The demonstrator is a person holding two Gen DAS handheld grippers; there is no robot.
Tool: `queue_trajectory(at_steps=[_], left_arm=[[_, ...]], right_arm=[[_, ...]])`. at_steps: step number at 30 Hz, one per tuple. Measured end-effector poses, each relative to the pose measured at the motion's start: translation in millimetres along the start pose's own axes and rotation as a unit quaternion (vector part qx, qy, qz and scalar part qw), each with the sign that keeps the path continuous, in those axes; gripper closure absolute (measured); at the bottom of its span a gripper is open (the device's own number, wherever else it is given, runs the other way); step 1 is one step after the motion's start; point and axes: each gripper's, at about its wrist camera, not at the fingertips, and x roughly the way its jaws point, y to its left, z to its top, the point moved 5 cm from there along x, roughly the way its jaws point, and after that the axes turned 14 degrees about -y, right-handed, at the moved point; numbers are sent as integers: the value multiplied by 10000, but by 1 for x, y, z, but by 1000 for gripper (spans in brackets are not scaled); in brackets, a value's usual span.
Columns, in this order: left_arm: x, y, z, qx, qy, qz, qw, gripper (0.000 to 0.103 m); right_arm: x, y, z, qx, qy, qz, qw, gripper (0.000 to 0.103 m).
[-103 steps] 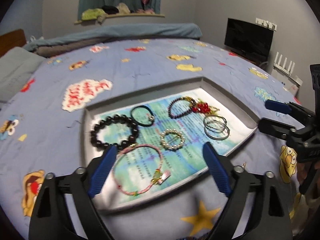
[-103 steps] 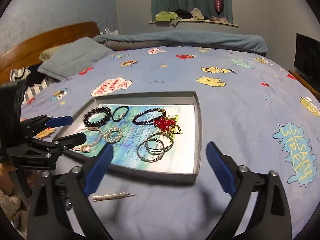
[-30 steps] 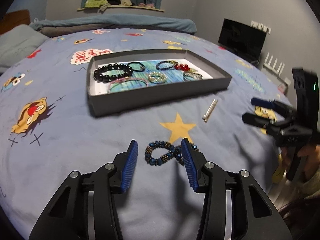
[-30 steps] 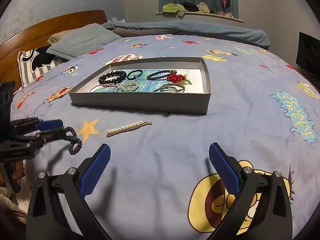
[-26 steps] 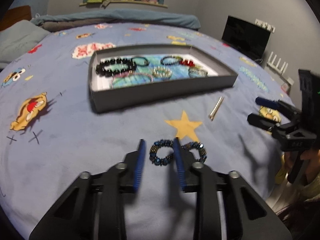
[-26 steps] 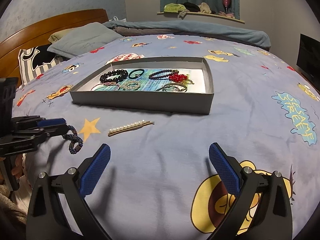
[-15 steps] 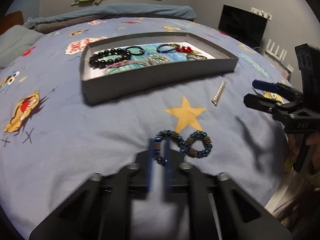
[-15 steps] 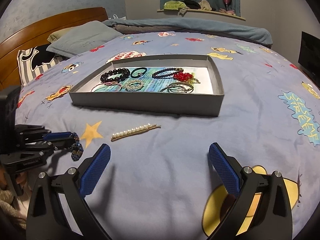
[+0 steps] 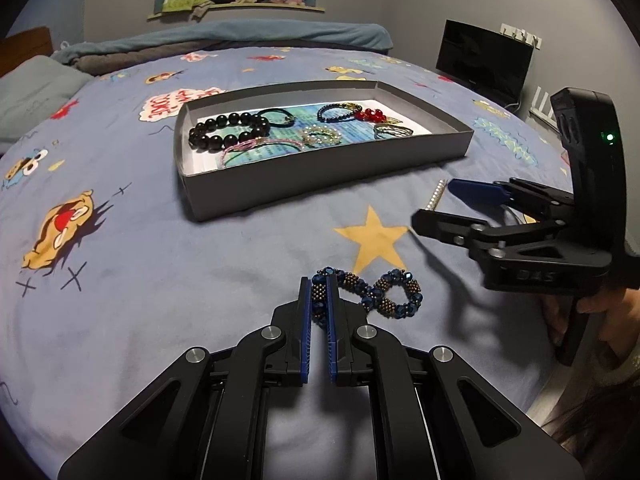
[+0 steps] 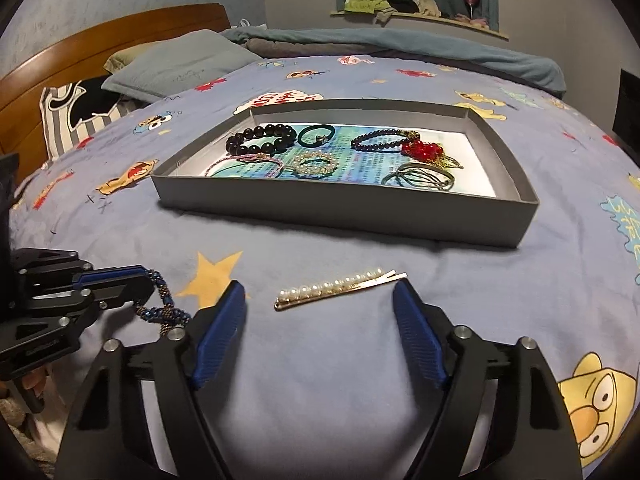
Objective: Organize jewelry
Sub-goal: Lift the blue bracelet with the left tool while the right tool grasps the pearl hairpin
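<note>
A blue and bronze beaded bracelet (image 9: 384, 296) lies twisted in a figure eight on the bedspread, and my left gripper (image 9: 319, 292) is shut on its left loop. From the right wrist view, the left gripper (image 10: 136, 280) shows at the left with the bracelet (image 10: 164, 312) hanging from its tips. A gold hair clip with pearls (image 10: 336, 286) lies between the fingers of my right gripper (image 10: 318, 292). Its jaws are closing, and the pads stand clear of the clip. The right gripper (image 9: 434, 204) hovers by the clip (image 9: 436, 196). Beyond sits the grey tray (image 10: 340, 212) with several bracelets.
The tray (image 9: 320, 184) rests mid-bed on a blue cartoon bedspread (image 9: 140, 260). A pillow (image 10: 180, 64) and wooden headboard (image 10: 100, 40) lie at the far left, and a dark screen (image 9: 484, 56) stands at the right. A person's hand (image 9: 600, 312) holds the right gripper.
My left jaws have shut on the beaded bracelet's loop. The right gripper has moved forward to straddle the pearl hair clip, and its jaws have narrowed.
</note>
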Motion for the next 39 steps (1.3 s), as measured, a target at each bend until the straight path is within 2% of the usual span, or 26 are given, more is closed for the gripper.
queue_trajectory(at_steps=[2,3,5,8,13,18,19,20,21,22,24,26,27,28,29,31,39], left_arm=[[1,0,0,-7,9,-2,10000,95],[1,0,0,-3,10,-4,10000,95],[1,0,-1,11,6,-3,10000,95],[1,1,-1,2,2,-7,10000,95],[1,2,-2,3,14,12,10000,95],[3,4,-3,-68,26,35,10000,95],[3,4,-3,-55,30,49,10000,95],[3,4,-3,-40,32,59,10000,95],[3,3,-3,-22,36,68,10000,95],[3,3,-4,-19,37,69,10000,95],[3,4,-4,-35,46,64,10000,95],[3,4,-4,-38,41,59,10000,95],[2,4,-4,-21,34,53,10000,95],[2,4,-3,2,17,56,10000,95],[0,3,-2,19,-21,48,10000,95],[-7,1,5,28,-166,-7,9999,96],[-37,-6,43,175,-746,-70,9970,96]], right_arm=[[3,-1,-1,-38,-21,-113,9999,49],[3,-2,-1,-33,-24,-134,9999,52],[1,-5,0,-25,-58,-149,9999,67],[-4,-10,1,10,-49,-112,9999,81],[-17,-20,-5,29,56,-15,10000,92],[-24,-30,-6,177,106,-115,9997,90],[-24,-31,-4,205,86,-152,9996,84],[-22,-30,-2,191,66,-184,9996,73],[-21,-30,-1,181,43,-198,9996,68],[-19,-30,0,170,16,-221,9996,64],[-13,-29,2,121,3,-279,9995,64],[-7,-29,0,79,19,-335,9994,68],[-5,-30,-1,41,17,-374,9993,74],[-5,-29,-1,10,19,-378,9993,86],[-6,-29,-1,-10,25,-354,9994,91],[-9,-30,0,-7,20,-307,9995,96],[-27,-34,7,99,-152,-174,9997,96]])
